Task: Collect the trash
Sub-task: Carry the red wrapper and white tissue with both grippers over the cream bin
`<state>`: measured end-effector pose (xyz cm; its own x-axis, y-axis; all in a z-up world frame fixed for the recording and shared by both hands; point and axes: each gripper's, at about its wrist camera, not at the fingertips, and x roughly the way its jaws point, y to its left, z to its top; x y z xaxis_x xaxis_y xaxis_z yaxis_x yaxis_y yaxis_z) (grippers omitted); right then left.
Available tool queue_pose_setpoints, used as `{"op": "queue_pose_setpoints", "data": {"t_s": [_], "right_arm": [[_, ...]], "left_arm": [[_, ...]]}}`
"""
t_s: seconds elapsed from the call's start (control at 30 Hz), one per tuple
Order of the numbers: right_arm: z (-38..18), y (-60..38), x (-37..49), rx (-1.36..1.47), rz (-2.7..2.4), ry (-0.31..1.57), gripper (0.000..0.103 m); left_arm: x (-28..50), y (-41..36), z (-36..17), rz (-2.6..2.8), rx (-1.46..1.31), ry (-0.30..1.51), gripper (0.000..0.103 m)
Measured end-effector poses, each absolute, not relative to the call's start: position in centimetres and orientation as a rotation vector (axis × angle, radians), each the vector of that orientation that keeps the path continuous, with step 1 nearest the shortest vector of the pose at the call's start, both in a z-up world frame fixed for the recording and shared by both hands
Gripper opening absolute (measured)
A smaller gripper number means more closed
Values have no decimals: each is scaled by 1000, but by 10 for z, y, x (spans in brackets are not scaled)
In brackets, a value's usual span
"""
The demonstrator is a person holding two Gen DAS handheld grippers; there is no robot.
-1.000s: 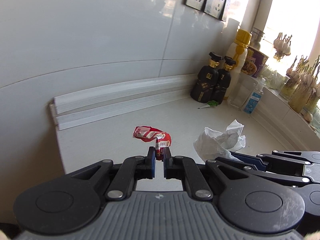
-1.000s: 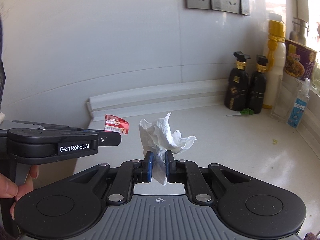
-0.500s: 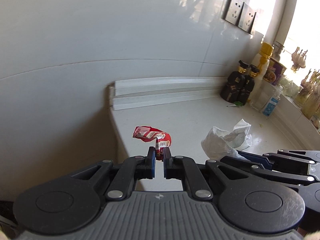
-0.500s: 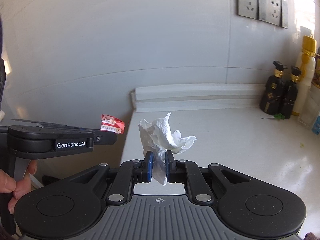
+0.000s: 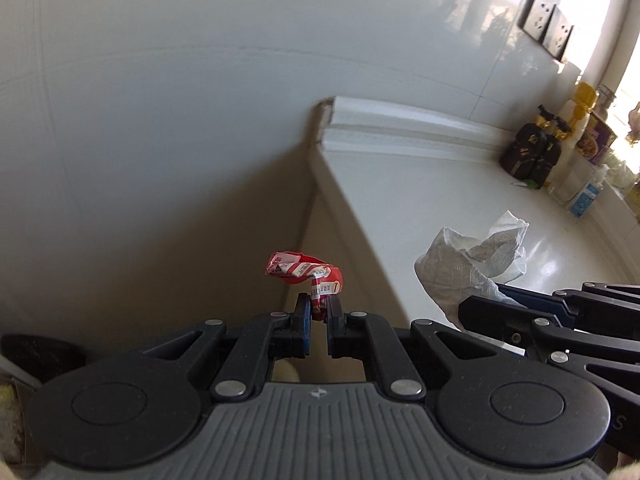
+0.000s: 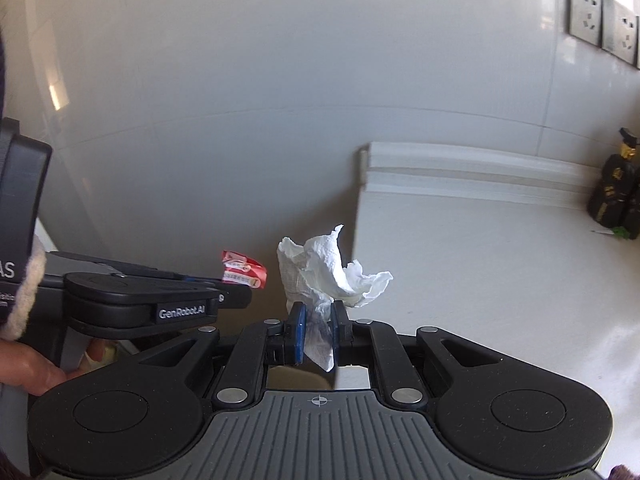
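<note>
Both grippers are loaded up here. The left gripper (image 5: 319,314) has its jaws pinched nearly together on a crumpled red wrapper (image 5: 305,271), which sticks up and off to the left from between the blue pads (image 5: 306,320). It's hanging in the air past the left end of the counter (image 5: 440,208), over the gap between the counter's side and the wall (image 5: 160,100).

The right gripper (image 6: 318,330) is clamped the same way on a wadded white tissue (image 6: 328,272). Most of the wad puffs out above the fingers and a little tail of it pokes down below them. In the right wrist view the tissue sits right about at the counter's left edge, lifted off the surface.

The two grippers are side by side, close together. From the left camera you can see the tissue and the right one's black fingers coming in from the lower right, and from the right camera the left one comes in from the left with the wrapper at its tip, plus a hand (image 6: 28,364) holding its handle.

Way back at the far right end of the counter, against the wall, there are two dark bottles (image 5: 532,156) with gold collars, a yellow-capped bottle (image 5: 582,112) and a small blue-labelled bottle (image 5: 588,196). Two grey sockets (image 6: 600,34) are up on the wall.
</note>
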<state>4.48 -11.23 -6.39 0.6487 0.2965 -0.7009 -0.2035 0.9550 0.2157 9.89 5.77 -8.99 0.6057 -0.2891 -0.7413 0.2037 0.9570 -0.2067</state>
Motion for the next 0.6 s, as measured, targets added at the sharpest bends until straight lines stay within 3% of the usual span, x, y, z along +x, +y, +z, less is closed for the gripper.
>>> {"op": "queue_pose_setpoints", "data": {"t_s": [0.33,0.6], "right_arm": [[-88,-57,36,118,374,883,11],[-148,-18,37,156,378,1040,11]], "left_arm": [[82,109,-132,-192,-161,968,7],[72,138,-203,-130,-184,1138,7]]}}
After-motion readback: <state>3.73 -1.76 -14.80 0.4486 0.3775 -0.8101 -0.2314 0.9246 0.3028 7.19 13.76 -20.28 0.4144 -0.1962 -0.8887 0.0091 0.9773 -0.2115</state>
